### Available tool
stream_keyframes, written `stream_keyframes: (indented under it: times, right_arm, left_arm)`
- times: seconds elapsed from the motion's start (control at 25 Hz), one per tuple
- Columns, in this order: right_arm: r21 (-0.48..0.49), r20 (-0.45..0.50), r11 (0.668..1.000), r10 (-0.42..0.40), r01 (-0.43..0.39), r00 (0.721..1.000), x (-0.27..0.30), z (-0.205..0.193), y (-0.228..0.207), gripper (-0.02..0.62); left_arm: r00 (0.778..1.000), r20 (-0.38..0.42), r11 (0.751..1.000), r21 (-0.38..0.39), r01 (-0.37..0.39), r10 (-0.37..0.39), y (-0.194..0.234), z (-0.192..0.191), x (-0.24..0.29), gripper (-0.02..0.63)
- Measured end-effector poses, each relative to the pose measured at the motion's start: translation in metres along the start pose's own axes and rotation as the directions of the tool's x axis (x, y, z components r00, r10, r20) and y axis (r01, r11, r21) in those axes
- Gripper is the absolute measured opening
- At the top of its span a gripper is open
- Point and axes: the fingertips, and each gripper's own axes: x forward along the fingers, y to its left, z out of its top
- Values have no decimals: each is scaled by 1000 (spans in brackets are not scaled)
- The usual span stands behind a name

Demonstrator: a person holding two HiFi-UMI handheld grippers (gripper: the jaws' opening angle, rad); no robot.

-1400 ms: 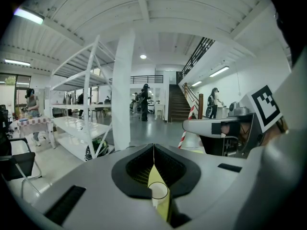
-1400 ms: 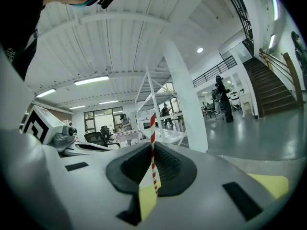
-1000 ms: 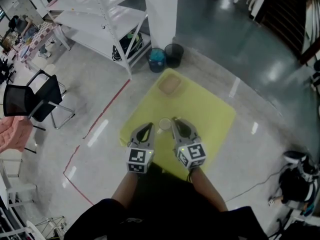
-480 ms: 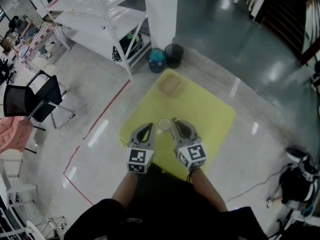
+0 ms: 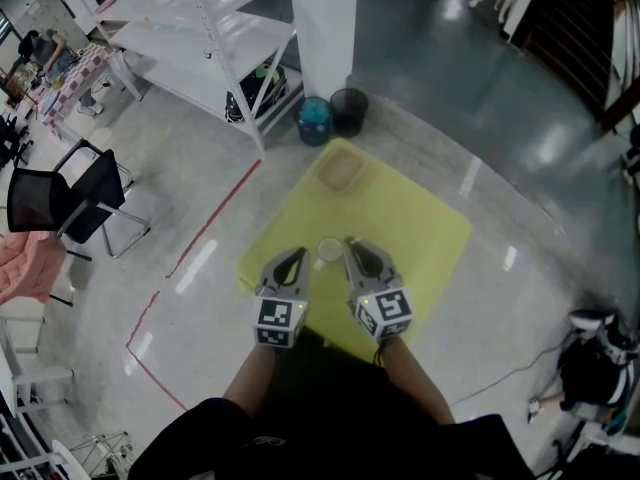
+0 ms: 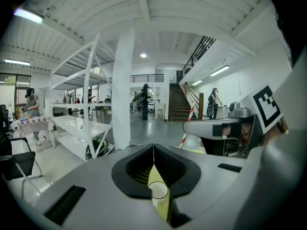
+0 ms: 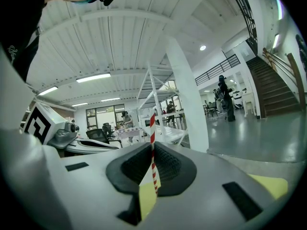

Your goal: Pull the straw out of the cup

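Observation:
A clear cup (image 5: 330, 249) stands on the yellow table (image 5: 420, 218), between my two grippers. The left gripper (image 5: 298, 253) is just left of the cup with its jaws closed together. In the left gripper view the cup (image 6: 159, 191) shows through the slit below the touching tips of that gripper (image 6: 153, 146). The right gripper (image 5: 352, 243) is at the cup's right. In the right gripper view this gripper (image 7: 153, 146) is shut on a red-and-white striped straw (image 7: 153, 163), which sticks up past the tips. I cannot tell whether the straw's lower end is in the cup.
A tan shallow tray (image 5: 340, 171) lies at the table's far corner. Two bins (image 5: 313, 119) stand beyond it by a white pillar (image 5: 322, 23). White shelving (image 5: 200, 28) and a black chair (image 5: 60, 203) are to the left. People stand far off.

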Motion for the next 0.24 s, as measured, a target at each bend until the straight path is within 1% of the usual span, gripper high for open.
stream_keyframes:
  times: [0.24]
  right_arm:
    - [-1, -2, 1000, 3, -3, 1000, 4, 2, -3, 31]
  left_arm:
    - [1000, 1, 1000, -4, -2, 2, 2, 3, 3, 44]
